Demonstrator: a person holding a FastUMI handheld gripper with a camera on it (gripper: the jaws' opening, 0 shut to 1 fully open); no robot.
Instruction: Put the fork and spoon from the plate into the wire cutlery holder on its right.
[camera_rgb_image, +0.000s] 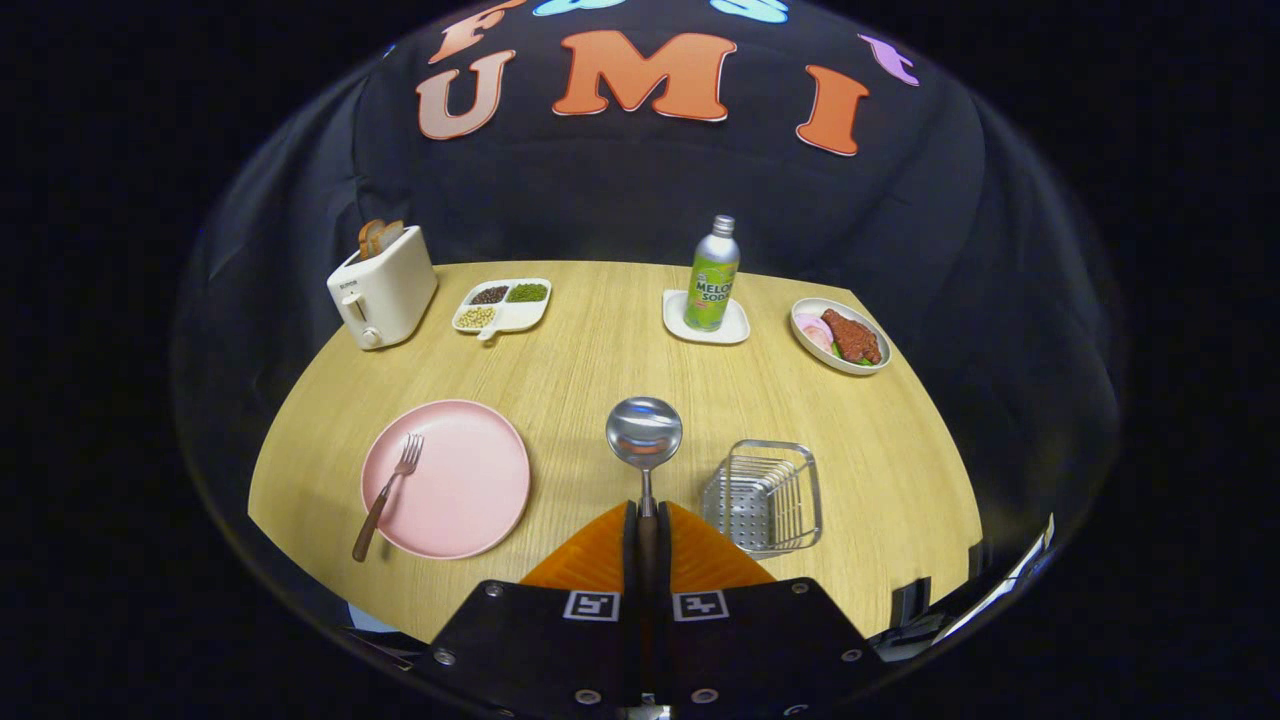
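Note:
My gripper (647, 515) is shut on the brown handle of the spoon (644, 435), whose shiny bowl sticks out just ahead of the fingertips, above the table. The pink plate (470, 490) lies to the left of the fingers. On the plate's left side rests the fork (388, 492), tines pointing away from me, its brown handle hanging over the plate's near rim. The wire cutlery holder (765, 497) stands just right of the fingers and holds nothing that I can see.
Along the far side of the wooden table (580, 360) stand a white toaster (382, 290) with bread, a divided dish (502, 305) of beans, a soda bottle (712, 275) on a small white tray, and a bowl of food (840, 335).

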